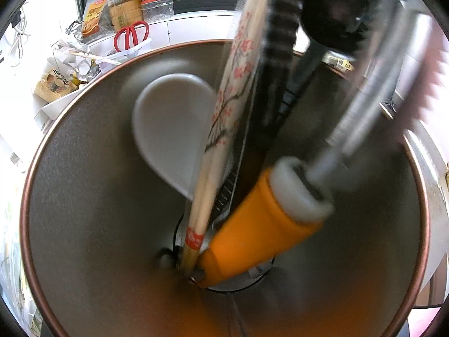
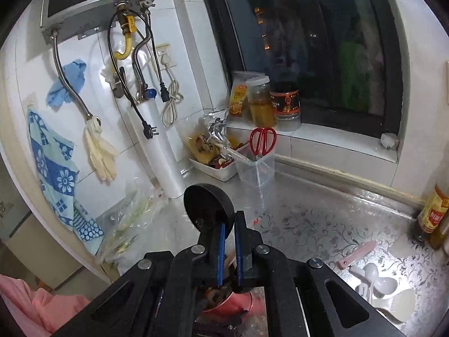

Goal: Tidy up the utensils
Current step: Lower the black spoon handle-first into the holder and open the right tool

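A: Can you read any writing?

B: The water heater [image 2: 98, 0] on the wall is showing "50" in red digits. The dark-capped bottle [image 2: 285, 104] and the jar [image 2: 259, 101] on the sill are carrying printed labels, but the characters are coming out too small to read.

A: Where are the utensils sitting?

B: The left wrist view is looking straight down into the metal holder [image 1: 84, 196]. Inside are leaning a white rice paddle [image 1: 171, 129], chopsticks [image 1: 224, 129] in a blossom-printed sleeve, an orange-handled tool [image 1: 252, 241] and a black ladle [image 1: 334, 14], all crowding together toward the bottom.

A: And the grippers?

B: The right gripper [image 2: 228, 255] is showing its blue-padded fingers [image 2: 221, 252] standing close together with a narrow gap; whether they are pinching the ladle handle I cannot tell. The left gripper's own fingers are not appearing anywhere.

A: What does only the right view show?

B: Red scissors [image 2: 262, 140] standing in a clear container [image 2: 256, 168], a pink knife [image 2: 356, 255] and white spoons [image 2: 373, 278] lying on the patterned counter [image 2: 322, 219], and a sauce bottle [image 2: 433, 213] by the wall.
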The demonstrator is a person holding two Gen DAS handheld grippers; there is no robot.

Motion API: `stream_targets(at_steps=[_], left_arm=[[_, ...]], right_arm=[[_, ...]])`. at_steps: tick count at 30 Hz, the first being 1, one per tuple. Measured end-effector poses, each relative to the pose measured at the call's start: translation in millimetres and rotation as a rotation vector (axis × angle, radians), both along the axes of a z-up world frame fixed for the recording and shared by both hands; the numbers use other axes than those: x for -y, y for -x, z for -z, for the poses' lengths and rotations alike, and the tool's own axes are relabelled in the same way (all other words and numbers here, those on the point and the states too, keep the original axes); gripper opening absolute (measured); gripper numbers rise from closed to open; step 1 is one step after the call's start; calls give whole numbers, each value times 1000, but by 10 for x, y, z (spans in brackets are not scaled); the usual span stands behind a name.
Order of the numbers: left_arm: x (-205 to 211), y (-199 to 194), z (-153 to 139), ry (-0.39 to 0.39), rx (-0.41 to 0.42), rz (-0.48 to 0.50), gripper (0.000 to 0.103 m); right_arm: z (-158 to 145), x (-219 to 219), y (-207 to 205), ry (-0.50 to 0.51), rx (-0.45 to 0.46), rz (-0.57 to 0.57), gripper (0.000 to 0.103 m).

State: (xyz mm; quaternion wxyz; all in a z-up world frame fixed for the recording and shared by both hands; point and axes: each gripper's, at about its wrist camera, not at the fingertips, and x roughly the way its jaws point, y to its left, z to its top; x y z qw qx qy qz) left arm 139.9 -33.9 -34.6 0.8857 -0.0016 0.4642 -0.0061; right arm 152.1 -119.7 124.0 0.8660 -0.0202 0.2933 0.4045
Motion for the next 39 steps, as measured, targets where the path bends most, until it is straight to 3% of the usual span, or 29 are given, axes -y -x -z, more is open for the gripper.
stream_targets(at_steps=[16,20,24,33,39], left_arm=[[0,7,-1,0,1,0,89],[0,9,-2,0,1,0,89],[0,14,-7,0,1,-1,89],[1,15,-6,-1,1,0,90],[-2,16,-6,0,1,-1,90]], right_arm=[[2,-73,64,45,46,-27,7],[46,-53,-19,43,-5,0,7],[-26,-50,15,54,37,-7,6],[187,-100,-106,86,-64,-11,7],[162,-48,-105,85,-73,-7,10]])
